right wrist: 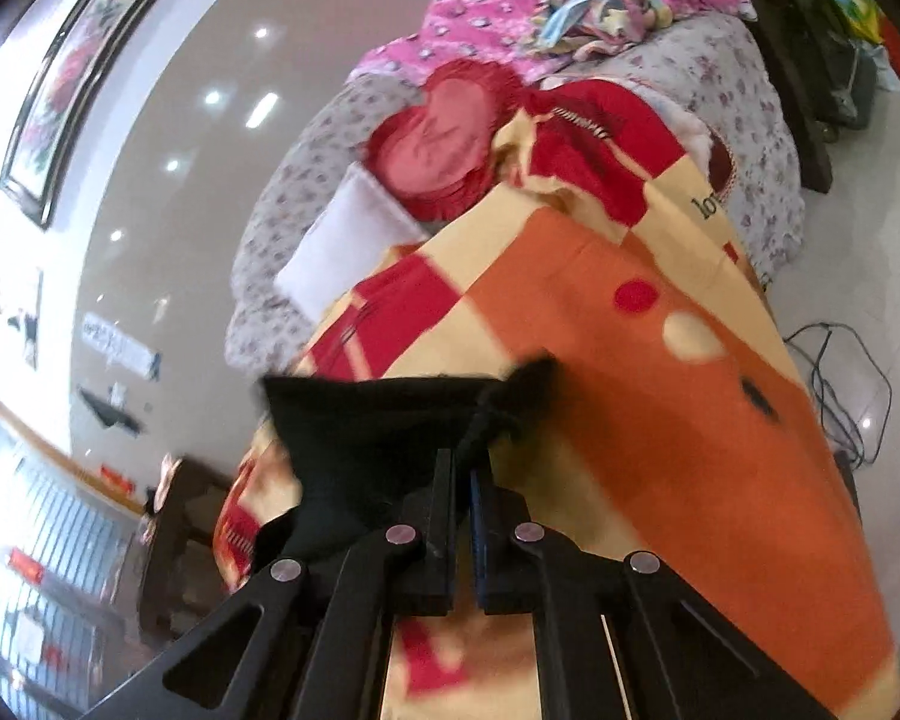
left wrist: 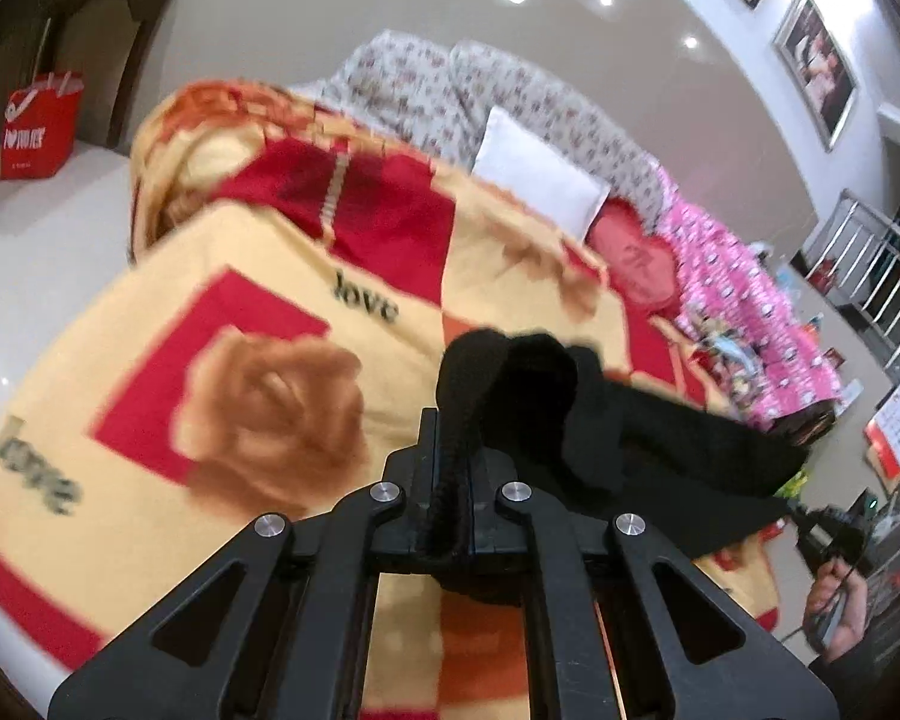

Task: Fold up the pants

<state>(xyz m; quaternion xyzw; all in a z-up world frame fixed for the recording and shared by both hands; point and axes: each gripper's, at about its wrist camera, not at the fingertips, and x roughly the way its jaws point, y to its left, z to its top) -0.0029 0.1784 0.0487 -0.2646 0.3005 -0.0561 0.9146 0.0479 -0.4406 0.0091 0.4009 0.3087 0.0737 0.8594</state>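
Between hand-held gripper (left wrist: pixel 450 456) jaws, black pants (left wrist: pixel 600 420) pinched

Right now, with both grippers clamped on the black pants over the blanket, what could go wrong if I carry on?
1. The right gripper pinches only a thin bunched corner of the black pants; a pull may slip it free.
2. The left gripper holds a thick wad, so the fold may come out uneven.
3. The hanging cloth could drag and rumple the blanket.

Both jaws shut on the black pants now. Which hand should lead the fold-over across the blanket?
Probably left. The left gripper clamps a thick bunch of the black pants with open blanket ahead. The right gripper pinches only a thin edge.
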